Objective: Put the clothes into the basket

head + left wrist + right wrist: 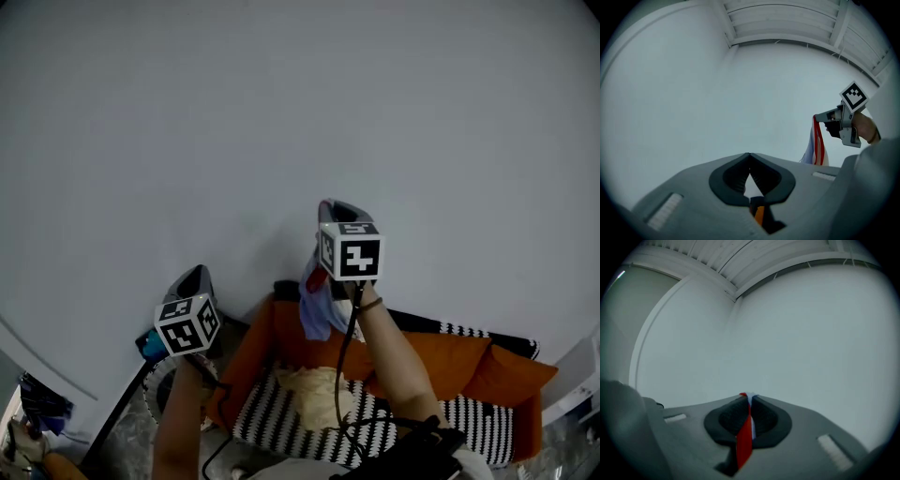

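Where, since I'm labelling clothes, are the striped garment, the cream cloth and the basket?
striped garment [317, 314], head view, its hanging blue fold
cream cloth [314, 389], head view, its crumpled middle
basket [155, 394], head view, its white mesh wall

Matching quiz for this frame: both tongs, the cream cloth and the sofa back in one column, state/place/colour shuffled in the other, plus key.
Column 1
1. left tongs
2. right tongs
3. cream cloth
4. sofa back

Column 2
A. shut on the red, white and blue garment
B. orange
C. shut, nothing between them
D. lying on the striped seat cushion

Pairs: 1-C, 2-A, 3-D, 4-B
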Tool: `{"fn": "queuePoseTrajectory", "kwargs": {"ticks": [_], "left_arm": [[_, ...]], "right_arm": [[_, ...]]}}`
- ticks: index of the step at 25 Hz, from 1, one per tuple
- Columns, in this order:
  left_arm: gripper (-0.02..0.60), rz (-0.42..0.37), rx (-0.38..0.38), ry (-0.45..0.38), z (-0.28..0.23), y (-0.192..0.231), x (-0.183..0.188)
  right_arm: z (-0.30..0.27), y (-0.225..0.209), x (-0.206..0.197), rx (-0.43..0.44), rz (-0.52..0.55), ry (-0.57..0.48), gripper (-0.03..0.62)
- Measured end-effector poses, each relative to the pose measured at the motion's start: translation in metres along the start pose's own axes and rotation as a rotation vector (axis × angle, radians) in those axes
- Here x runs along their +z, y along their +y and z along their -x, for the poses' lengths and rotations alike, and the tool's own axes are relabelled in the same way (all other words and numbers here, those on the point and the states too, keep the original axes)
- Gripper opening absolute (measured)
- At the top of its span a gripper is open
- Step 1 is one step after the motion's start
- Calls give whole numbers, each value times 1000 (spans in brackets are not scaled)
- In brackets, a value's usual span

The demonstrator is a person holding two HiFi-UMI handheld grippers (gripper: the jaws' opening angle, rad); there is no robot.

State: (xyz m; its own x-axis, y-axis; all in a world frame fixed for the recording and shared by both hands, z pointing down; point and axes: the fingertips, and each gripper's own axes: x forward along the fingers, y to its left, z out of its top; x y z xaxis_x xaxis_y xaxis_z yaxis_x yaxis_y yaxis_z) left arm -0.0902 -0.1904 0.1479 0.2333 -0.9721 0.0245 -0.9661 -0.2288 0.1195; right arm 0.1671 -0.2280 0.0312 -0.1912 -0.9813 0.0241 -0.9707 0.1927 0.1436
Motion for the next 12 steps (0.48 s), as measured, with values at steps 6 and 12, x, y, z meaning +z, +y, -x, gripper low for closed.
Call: {"fn": "queuePoseTrajectory", "kwargs": {"ticks": [6, 12], "left_arm": [[-5, -7, 92, -39, 28, 47, 20], [-5, -12, 162, -73, 51, 87, 39]], "right_arm": [[-17, 52, 24, 71, -15, -38, 12], [-25, 93, 64, 141, -21, -113, 12]]}}
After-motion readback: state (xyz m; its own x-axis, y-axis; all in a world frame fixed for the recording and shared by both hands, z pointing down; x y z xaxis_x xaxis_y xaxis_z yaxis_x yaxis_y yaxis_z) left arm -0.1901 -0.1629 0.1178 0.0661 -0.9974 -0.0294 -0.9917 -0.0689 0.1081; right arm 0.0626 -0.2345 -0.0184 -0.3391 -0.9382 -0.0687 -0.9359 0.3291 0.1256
